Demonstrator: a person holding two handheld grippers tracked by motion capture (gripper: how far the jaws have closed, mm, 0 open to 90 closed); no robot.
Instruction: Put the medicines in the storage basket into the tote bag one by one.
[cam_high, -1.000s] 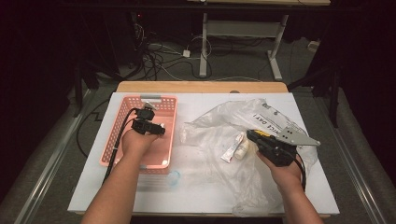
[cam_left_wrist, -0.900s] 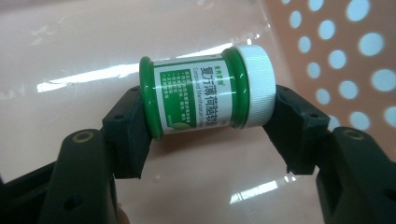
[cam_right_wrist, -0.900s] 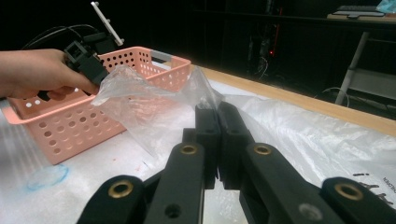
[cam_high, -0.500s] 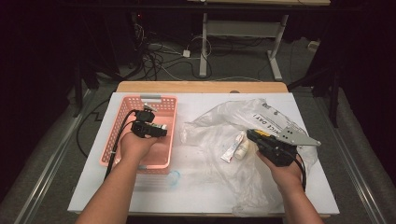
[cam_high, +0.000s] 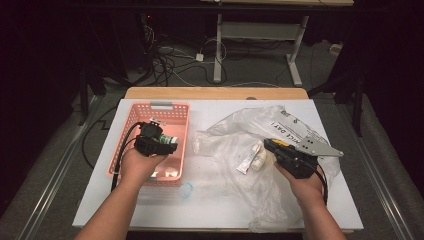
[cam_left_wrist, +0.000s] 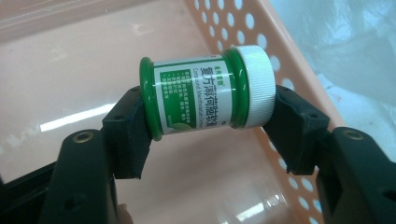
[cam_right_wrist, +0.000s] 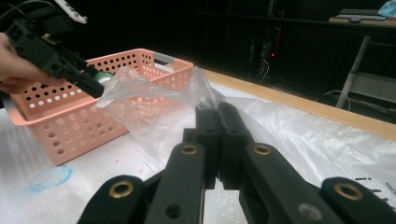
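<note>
The left gripper (cam_left_wrist: 205, 116) holds a small green jar (cam_left_wrist: 205, 91) with a white ribbed cap, clamped end to end between its jaws — one pad on the base, the other on the cap — and hanging sideways over the inside of the pink perforated basket (cam_high: 131, 131). From the high view the jar sits above the basket's middle, not yet on its floor. The right gripper (cam_right_wrist: 217, 112) has its jaws pressed together on a fold of the clear plastic bag (cam_high: 235, 135), pinching the film and lifting it into a small tent.

By my reading the unpacking is partway through: one jar is out of the bag and about to be set down, while a white tube (cam_high: 248, 159) and a little bottle beside it lie on the bag, waiting.

The basket floor looks bare, so there is plenty of room to lower the jar; the nearest wall is the perforated side toward the bag. The white table (cam_high: 210, 210) has open space in front — its edges are well away from both hands.
</note>
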